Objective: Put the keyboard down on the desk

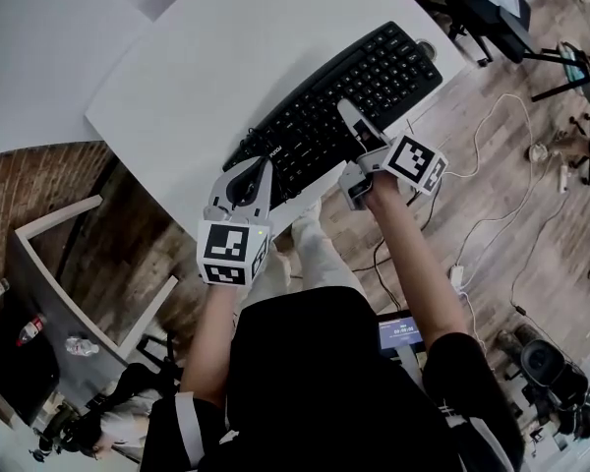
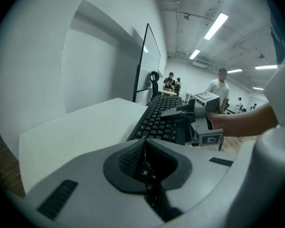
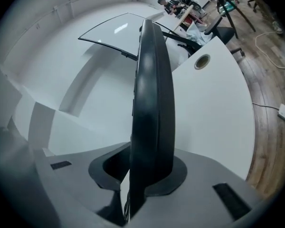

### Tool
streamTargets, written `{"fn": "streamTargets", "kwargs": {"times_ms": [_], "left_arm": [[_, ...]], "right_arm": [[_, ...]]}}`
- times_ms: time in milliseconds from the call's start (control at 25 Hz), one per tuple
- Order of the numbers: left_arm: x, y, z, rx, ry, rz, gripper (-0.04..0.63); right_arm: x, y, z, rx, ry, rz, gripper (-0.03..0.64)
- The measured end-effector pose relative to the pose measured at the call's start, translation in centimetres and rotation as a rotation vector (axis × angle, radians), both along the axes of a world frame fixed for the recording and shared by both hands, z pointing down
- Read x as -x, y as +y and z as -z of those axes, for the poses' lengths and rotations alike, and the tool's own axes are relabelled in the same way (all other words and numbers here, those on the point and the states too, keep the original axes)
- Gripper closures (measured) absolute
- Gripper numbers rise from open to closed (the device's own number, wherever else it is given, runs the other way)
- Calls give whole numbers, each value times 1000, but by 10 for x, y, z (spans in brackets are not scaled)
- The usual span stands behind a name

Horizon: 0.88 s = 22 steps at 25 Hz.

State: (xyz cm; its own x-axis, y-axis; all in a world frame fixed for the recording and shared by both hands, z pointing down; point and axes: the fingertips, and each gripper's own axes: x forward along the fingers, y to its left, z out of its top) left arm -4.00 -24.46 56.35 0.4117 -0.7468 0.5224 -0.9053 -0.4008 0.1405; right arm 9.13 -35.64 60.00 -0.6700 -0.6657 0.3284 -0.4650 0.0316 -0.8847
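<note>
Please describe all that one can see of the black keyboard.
The keyboard is black, full-size, plastic-looking, with white-lettered keys and a number pad. It is angled diagonally over the white desk, close to that desk's edge. The left tongs clamp its near-left corner, the right tongs its near edge. Whether it rests on the desk is unclear.

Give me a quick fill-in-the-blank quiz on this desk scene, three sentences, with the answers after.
1. The right gripper is shut on the edge of the black ____.
2. The desk is ____ in colour.
3. The floor beside the desk shows planks of ____.

Missing words: keyboard; white; wood.
</note>
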Motion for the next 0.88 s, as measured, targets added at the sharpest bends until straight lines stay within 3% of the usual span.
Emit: {"fn": "streamTargets", "kwargs": {"times_ms": [280, 640, 760, 880], "left_arm": [[-4, 3, -24, 36, -35, -49, 580], [-15, 5, -35, 70, -69, -196, 577], [-16, 11, -39, 111, -35, -235, 488], [-18, 22, -45, 127, -54, -294, 417]], "right_arm": [[-7, -4, -33, 93, -45, -29, 523], [-9, -4, -57, 181, -68, -35, 523], [-9, -5, -63, 202, -64, -37, 523], [-10, -3, -71, 236, -62, -54, 523]]}}
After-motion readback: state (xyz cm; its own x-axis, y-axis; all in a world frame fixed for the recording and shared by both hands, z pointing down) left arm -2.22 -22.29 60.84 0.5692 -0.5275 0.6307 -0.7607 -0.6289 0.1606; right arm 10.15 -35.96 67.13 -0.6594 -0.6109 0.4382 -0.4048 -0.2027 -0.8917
